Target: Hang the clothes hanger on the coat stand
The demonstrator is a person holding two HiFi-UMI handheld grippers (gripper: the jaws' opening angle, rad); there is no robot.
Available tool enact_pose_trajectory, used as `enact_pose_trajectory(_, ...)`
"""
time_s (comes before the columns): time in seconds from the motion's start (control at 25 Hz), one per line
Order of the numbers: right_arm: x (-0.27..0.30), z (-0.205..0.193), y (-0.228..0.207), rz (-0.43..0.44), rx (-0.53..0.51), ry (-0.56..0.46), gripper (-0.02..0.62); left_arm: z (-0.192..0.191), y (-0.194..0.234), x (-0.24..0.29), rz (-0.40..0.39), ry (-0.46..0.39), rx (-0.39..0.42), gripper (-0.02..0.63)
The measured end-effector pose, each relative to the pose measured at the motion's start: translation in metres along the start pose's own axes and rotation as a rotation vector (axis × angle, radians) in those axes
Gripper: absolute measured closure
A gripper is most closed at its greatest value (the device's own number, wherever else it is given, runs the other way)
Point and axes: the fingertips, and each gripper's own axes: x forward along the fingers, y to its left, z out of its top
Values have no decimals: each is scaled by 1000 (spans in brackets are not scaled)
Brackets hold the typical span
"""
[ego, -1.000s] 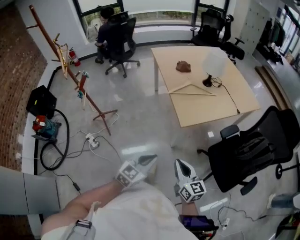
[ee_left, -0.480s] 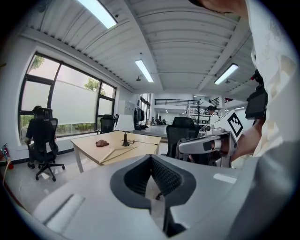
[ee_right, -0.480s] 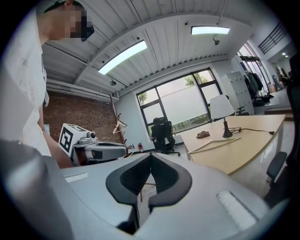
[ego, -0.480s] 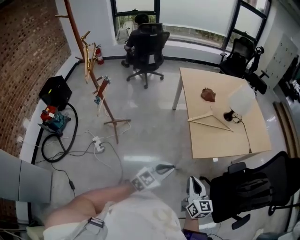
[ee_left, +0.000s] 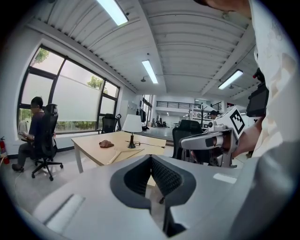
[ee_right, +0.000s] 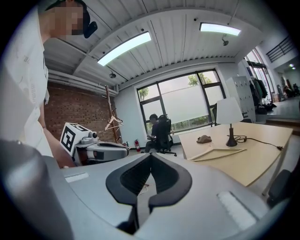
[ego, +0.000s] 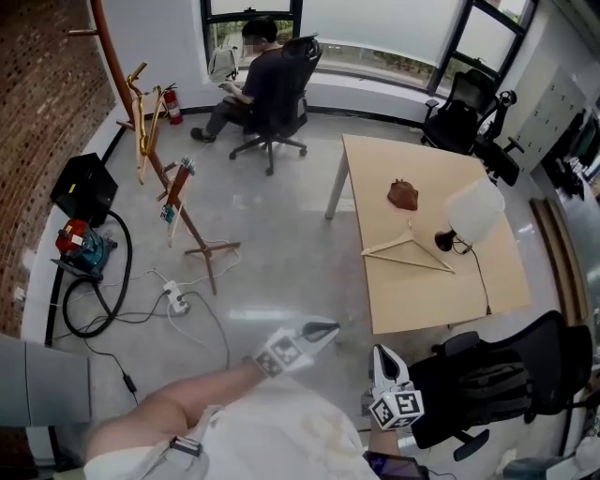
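Wooden clothes hanger (ego: 409,255) perhaps nearer than before

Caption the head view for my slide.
Left claw and right claw, shut and empty; hanger on table by lamp; coat stand left.

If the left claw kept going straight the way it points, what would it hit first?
Most likely the wooden table, near the edge where the clothes hanger lies; nothing else shows between it and the shut left gripper. Depth is unclear, so it might pass under the tabletop.

Bright, even light from windows (ego: 384,23) and ceiling strip lights (ee_left: 151,71); fisheye edges curve and darken.
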Motion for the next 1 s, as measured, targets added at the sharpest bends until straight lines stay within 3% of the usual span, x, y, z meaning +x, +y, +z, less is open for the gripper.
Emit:
enact_pose_trajectory(0.2, 19, -2, -8, -7, -13, 5, 580, -4, 18, 12, -8, -6, 14, 604)
enact_pose_trajectory(0.32, 33, 2, -15, 7, -23, 19, 581, 2, 28, 12, 3, -10, -20, 604)
enact_pose_trajectory(0.56, 49, 19, -34, -4, 13, 9, 581, 11, 44, 27, -5, 30, -18, 604)
enact_pose_trajectory(1.0, 94, 39, -121, 44, 52, 1, 581, 23, 77, 118, 34, 77, -42, 604)
